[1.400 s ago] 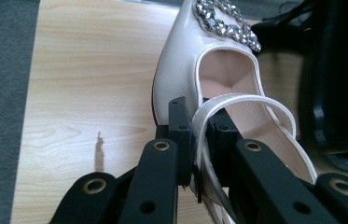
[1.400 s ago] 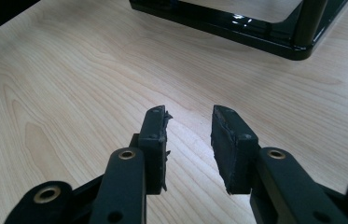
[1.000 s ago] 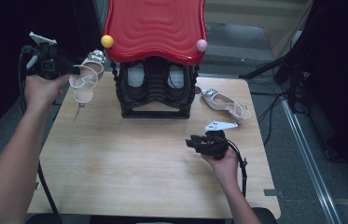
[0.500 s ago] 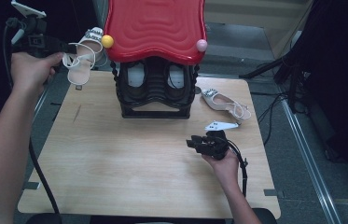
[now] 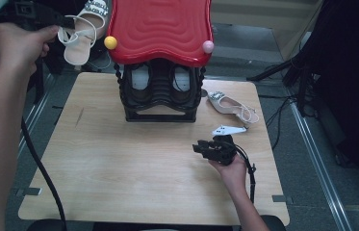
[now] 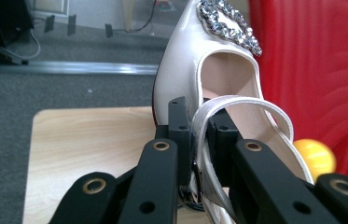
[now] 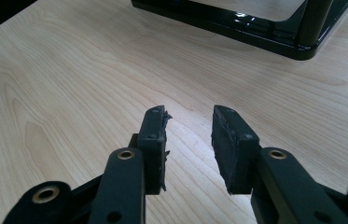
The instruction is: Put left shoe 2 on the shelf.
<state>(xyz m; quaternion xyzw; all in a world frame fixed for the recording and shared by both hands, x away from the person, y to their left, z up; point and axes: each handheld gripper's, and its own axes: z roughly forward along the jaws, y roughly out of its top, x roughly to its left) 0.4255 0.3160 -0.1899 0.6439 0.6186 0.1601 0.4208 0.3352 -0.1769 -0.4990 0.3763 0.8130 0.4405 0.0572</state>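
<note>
My left gripper (image 5: 60,23) is raised at the top left, shut on the heel strap of a white sandal (image 5: 82,30) with a jewelled buckle (image 6: 227,23). The sandal (image 6: 209,84) hangs in the air beside the red wavy top (image 5: 160,29) of a black shoe rack (image 5: 160,94). A second white sandal (image 5: 230,106) lies on the table right of the rack. My right gripper (image 5: 201,148) rests low over the wooden table (image 5: 119,159), open, nothing between its fingers (image 7: 155,135).
A yellow ball (image 5: 110,43) and a pink ball (image 5: 208,46) sit on the red top's front corners. The rack's black base (image 7: 255,32) stands ahead of my right gripper. Cables and dark stands (image 5: 307,72) crowd the floor on the right.
My left gripper has lifted the sandal up and away from the table, toward the level of the red top. The right gripper has stayed put.
</note>
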